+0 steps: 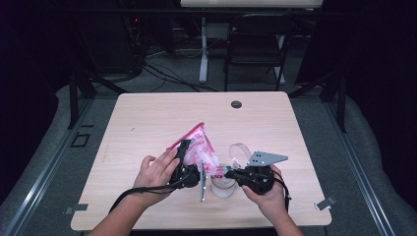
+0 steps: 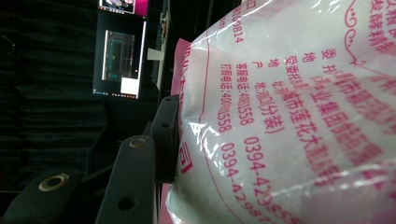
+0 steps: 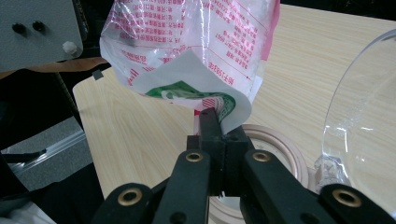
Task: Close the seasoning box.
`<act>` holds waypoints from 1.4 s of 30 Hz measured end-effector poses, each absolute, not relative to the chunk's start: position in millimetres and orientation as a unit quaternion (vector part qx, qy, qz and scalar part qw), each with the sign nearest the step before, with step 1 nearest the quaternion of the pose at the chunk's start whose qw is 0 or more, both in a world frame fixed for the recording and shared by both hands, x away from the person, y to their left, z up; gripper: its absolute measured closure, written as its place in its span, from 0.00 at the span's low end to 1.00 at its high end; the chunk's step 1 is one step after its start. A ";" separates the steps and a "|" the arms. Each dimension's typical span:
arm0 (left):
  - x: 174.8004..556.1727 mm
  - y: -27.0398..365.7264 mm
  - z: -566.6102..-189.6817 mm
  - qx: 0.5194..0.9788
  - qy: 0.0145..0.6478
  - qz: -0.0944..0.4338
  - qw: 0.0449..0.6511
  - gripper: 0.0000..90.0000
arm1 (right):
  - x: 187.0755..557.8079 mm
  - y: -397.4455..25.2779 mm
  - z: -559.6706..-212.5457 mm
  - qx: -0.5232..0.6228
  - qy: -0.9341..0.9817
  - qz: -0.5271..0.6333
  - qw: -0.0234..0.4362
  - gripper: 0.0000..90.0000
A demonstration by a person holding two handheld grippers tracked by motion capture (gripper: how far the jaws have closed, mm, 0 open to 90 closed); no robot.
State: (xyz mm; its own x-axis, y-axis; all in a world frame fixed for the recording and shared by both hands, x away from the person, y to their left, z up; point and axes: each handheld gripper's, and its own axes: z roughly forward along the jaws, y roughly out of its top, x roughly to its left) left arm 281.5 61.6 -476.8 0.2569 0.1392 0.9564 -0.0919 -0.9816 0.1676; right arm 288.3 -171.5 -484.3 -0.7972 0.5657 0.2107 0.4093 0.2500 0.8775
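— What's the bag [image 1: 197,147] like?
— Clear plastic with pink print, white grains inside, tilted, its lower corner over the jar [image 1: 223,186].
— And the jar?
— Glass, upright, open, near the table's near edge.

left gripper [image 2: 175,140]: one black jaw presses against the left side of a clear bag [image 2: 299,116] printed with pink characters and numbers, holding white contents. far left, a lit monitor [image 2: 119,63] in dark surroundings.
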 end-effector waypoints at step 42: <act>280.6 58.1 -472.5 0.781 0.004 0.617 0.094 0.68 | 288.1 -173.5 -483.5 0.310 0.785 0.530 0.080 1.00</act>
